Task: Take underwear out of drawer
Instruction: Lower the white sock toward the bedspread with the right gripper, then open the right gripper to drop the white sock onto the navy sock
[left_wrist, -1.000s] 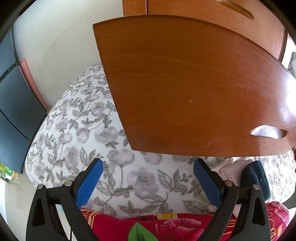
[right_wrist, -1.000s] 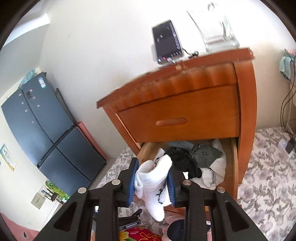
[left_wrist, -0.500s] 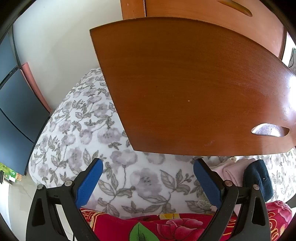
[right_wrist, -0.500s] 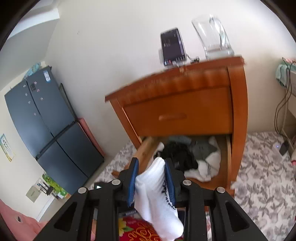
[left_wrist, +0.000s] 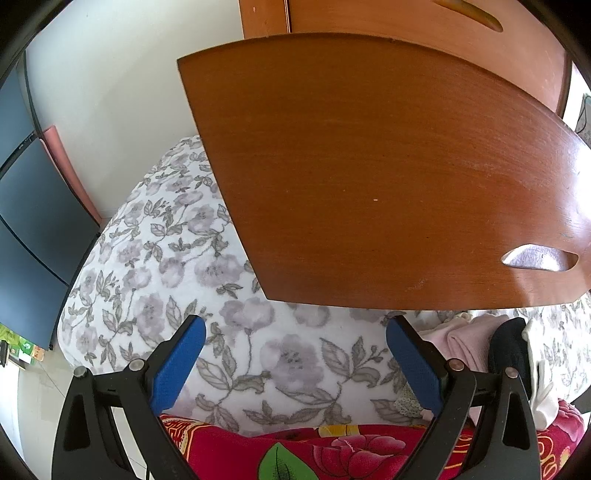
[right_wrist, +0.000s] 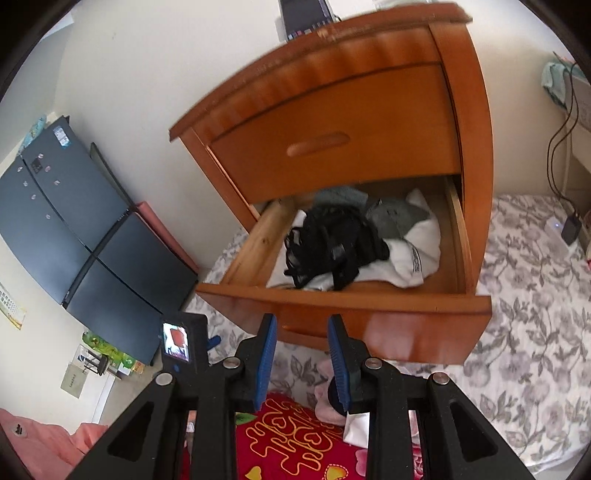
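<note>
Red blanket (right_wrist: 295, 443) with a gold pattern lies nearest us, under both tools, and beyond it a grey floral sheet (left_wrist: 258, 354) runs up to the furniture.

The left gripper (left_wrist: 295, 328) hangs over that sheet with its blue pads spread wide and nothing between them. We judge it is parked there so as not to crowd the drawer mouth.

At about four o'clock in its view sits a small heap on the bedding: a pink piece (left_wrist: 465, 343), a dark piece (left_wrist: 508, 347) and a white piece (left_wrist: 539, 384). It looks like the drop spot, close by so each trip from the drawer is short.

The right gripper (right_wrist: 303, 325) is over the same edge of the blanket. Its pads stand a narrow gap apart, and we see no cloth pinched between them — only the sheet and the drawer front show through the gap.

Further out, at twelve o'clock from those pads, the lower drawer (right_wrist: 406, 325) is pulled well out of the nightstand (right_wrist: 472, 110), so its contents can be reached from above. Inside lies the underwear we are after: a black tangle (right_wrist: 332, 243) on top at centre, a white garment (right_wrist: 410, 254) to its right at two o'clock, and grey pieces (right_wrist: 391, 218) behind. The black tangle is uppermost and loose, so we judge it the easiest to pinch next.

The upper drawer (right_wrist: 332, 147) is shut. Farthest off, at nine o'clock, a dark cabinet (right_wrist: 74, 221) stands against the pale wall.
</note>
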